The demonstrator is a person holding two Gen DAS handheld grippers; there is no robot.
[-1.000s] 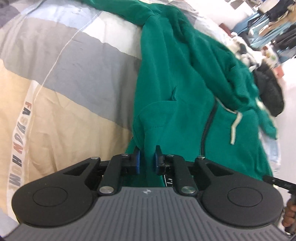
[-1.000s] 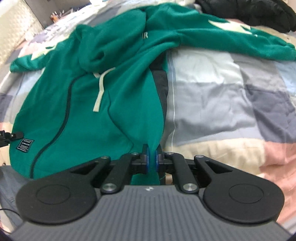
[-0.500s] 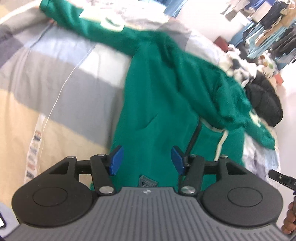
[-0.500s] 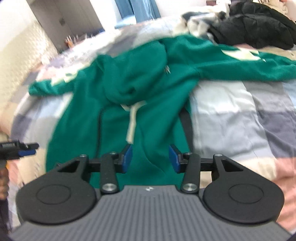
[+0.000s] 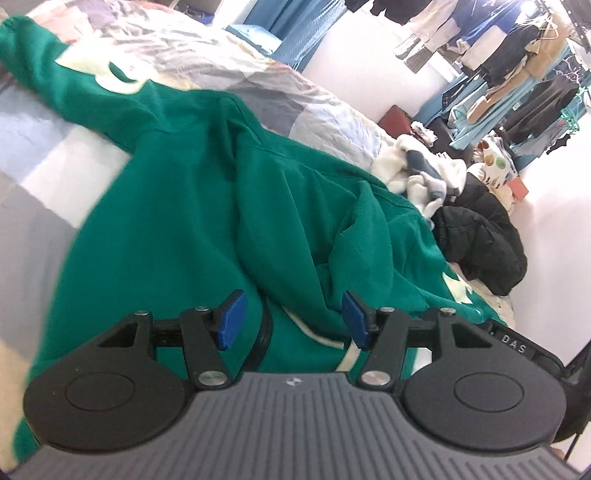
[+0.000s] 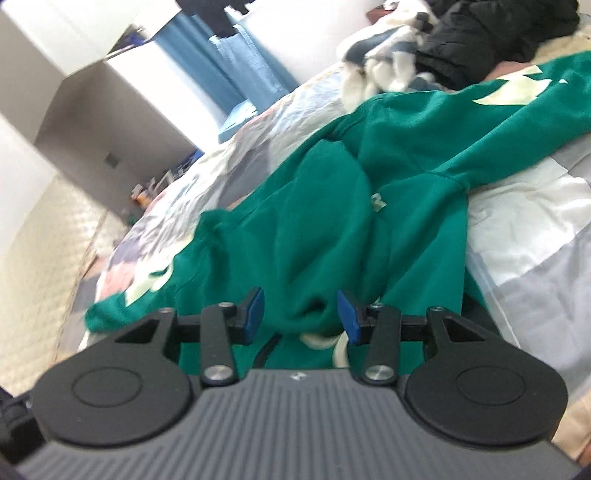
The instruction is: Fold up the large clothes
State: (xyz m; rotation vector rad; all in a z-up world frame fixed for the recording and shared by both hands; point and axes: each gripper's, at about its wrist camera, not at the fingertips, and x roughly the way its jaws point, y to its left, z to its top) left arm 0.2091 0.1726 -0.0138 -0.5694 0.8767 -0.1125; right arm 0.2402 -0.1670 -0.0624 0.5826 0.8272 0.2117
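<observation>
The left gripper (image 5: 291, 319) is released: its blue pads (image 5: 231, 319) stand apart and grip nothing, with the green hoodie (image 5: 207, 206) only below and beyond them. Just past its fingers lie the dark zipper and a pale drawstring (image 5: 317, 338) of the hoodie. Further ahead the body of the hoodie is spread on the quilt (image 5: 44, 155), and one sleeve with a pale print runs far to the upper left. Beyond it to the right lie a white bundle (image 5: 421, 173) and a black jacket (image 5: 476, 243), and past them clothes hang on a rack (image 5: 517, 62). The right gripper (image 6: 300, 314) is also released, and its jaws are opening a little more; its pads (image 6: 255, 314) press on nothing, with a fold of the hoodie (image 6: 314, 221) seen between them. Close under them curls the drawstring (image 6: 325, 341). Ahead lies the bunched hood, and a sleeve stretches to the far upper right over the quilt (image 6: 528, 229). Beyond are the black jacket (image 6: 491, 33) and a blue curtain (image 6: 236, 66).
</observation>
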